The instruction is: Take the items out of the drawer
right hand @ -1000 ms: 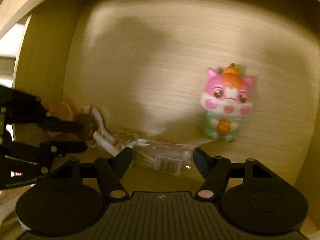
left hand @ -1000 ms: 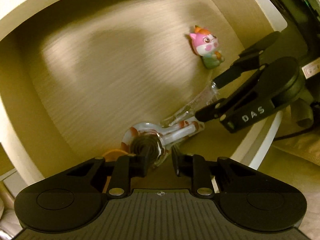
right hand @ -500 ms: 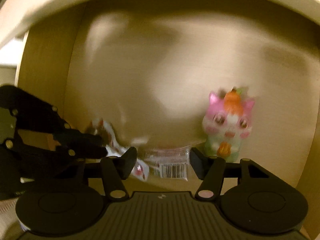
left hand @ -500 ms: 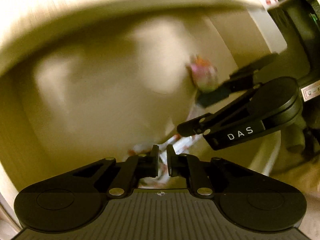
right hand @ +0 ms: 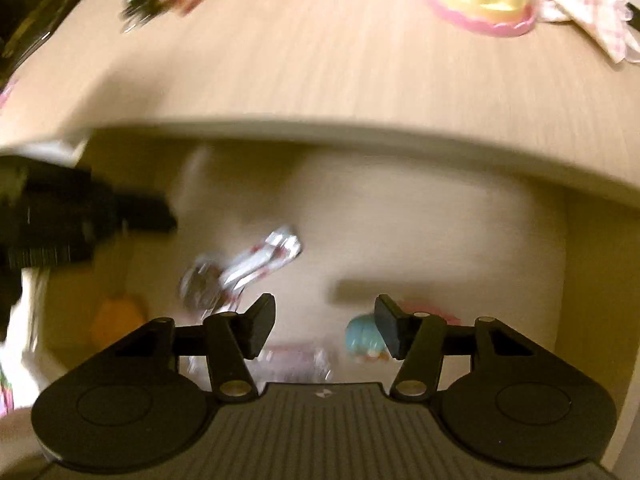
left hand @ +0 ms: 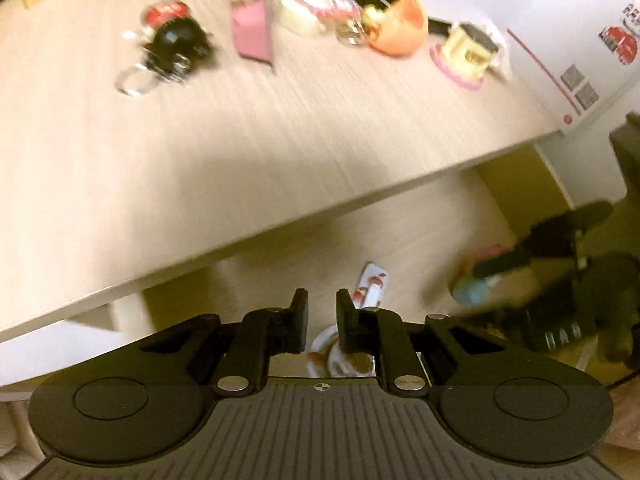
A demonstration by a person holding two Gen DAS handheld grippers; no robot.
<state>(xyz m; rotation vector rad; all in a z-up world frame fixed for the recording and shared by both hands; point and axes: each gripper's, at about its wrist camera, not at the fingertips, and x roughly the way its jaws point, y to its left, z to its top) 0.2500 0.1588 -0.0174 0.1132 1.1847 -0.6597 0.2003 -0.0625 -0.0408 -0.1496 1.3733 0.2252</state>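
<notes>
several trinkets (left hand: 394,26) on desktop (left hand: 280,128) above drawer (right hand: 440,240)

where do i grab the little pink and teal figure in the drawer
Probably across its teal lower body, coming straight down from above. The pink and teal figure seems to lie flat on the drawer floor, so only its sides are free to pinch, and the desktop overhangs the back of the drawer. Blur hides finer detail.
</notes>
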